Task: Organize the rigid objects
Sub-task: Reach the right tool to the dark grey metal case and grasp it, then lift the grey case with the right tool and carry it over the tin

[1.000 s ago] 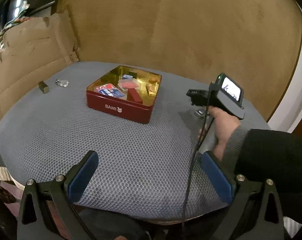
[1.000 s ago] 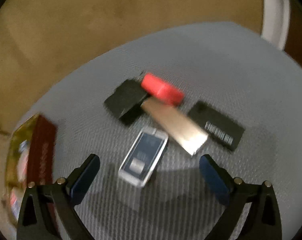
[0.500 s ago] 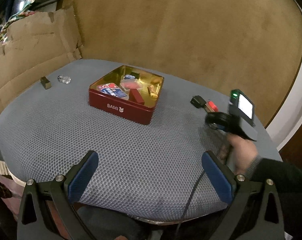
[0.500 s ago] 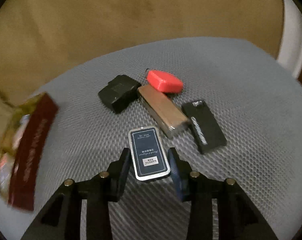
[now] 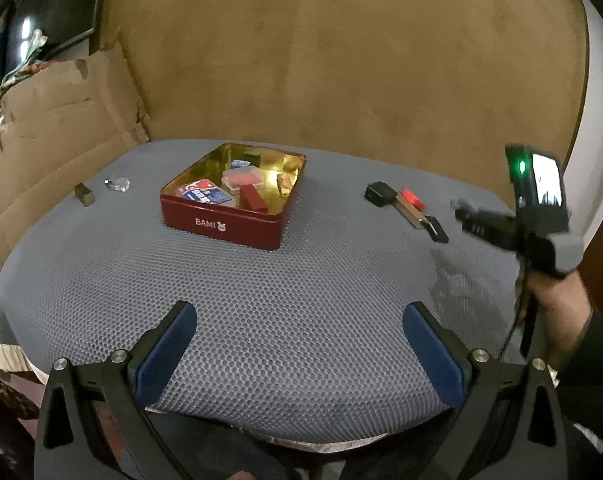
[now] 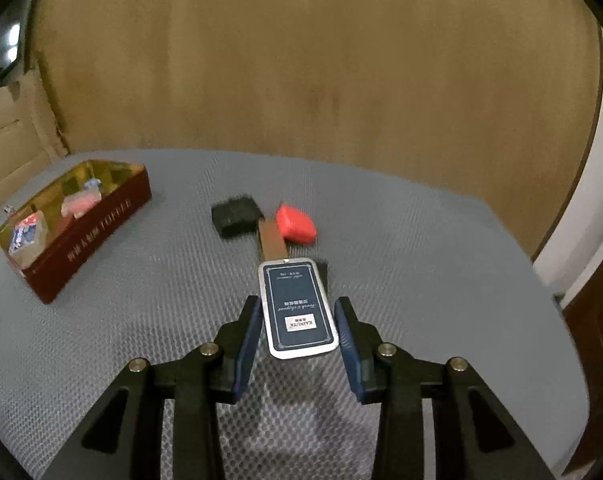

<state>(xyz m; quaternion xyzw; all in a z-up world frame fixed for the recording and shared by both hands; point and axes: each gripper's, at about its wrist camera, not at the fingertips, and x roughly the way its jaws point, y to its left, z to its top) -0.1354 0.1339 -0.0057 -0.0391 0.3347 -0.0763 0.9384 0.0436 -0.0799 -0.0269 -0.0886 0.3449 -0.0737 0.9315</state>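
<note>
We see a flat silver tin (image 6: 297, 307) with a dark blue label, lifted clear of the grey mat between the blue pads of our right gripper (image 6: 297, 322). Beyond it lie a black block (image 6: 237, 216), a red case (image 6: 296, 224) and a brown bar (image 6: 271, 242), clustered together. The red box (image 5: 232, 196), gold inside, holds several small items.

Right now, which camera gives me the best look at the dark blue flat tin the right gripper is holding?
The right wrist view: the flat tin fills the centre, label readable, clamped between the right gripper fingers. In the left wrist view, the right gripper is blurred at the far right and the tin cannot be made out.
</note>
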